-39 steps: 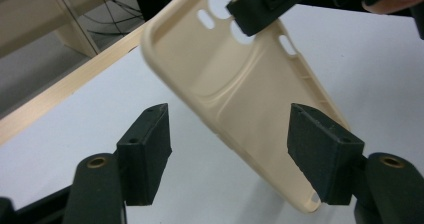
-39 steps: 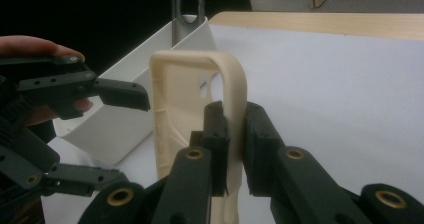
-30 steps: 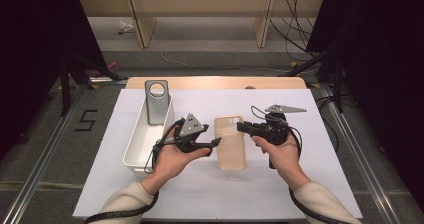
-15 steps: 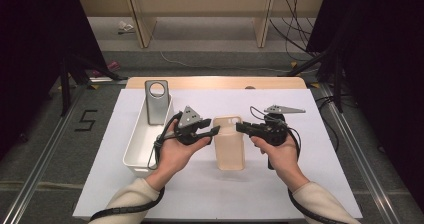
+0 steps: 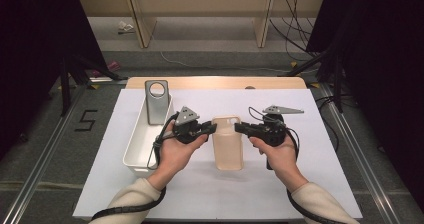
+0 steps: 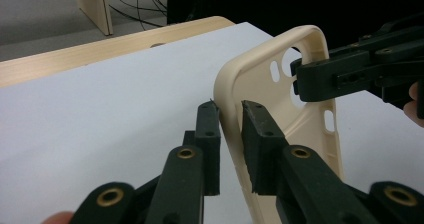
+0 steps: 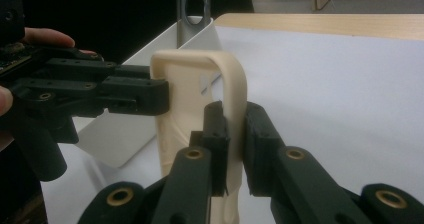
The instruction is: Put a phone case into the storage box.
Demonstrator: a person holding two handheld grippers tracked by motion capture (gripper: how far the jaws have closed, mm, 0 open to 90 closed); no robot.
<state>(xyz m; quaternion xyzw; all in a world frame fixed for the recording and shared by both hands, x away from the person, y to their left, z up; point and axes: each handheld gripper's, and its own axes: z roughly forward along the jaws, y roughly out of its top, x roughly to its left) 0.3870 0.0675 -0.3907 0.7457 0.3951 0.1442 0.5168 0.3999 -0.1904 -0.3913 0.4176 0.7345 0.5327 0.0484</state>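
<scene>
The left gripper [image 5: 214, 128] has just been closing its jaws, and they now stand narrow on the left side wall of the cream phone case [image 5: 228, 143]; in the left gripper view its pads [image 6: 207, 134] sit on both sides of that thin wall, and the grip looks closed on it. The right gripper [image 5: 239, 128] holds the opposite side wall of the same case, with its black pads [image 7: 216, 134] pressed on the rim from inside and outside, so the jaws are narrow too. The case is between the two grippers, in the middle of the white table cover [image 5: 310, 184], and in both gripper views it looks lifted a little, with its upper end higher. It is a soft-looking, matte shell with rounded corners, a big opening for the camera and small oval holes near it. The jaws are black, blocky, with brass-coloured screws at the joints; each gripper carries a grey three-cornered plate and a black cable. Just beside the left hand [image 5: 175, 156] stands a white tray [image 5: 134, 151], long and rectangular, with smooth plastic walls. At its far end a grey phone case [image 5: 156, 101] with one round hole leans upright against the wall. Behind the cover the wooden table edge [image 5: 215, 82] shows, pale and plain.
</scene>
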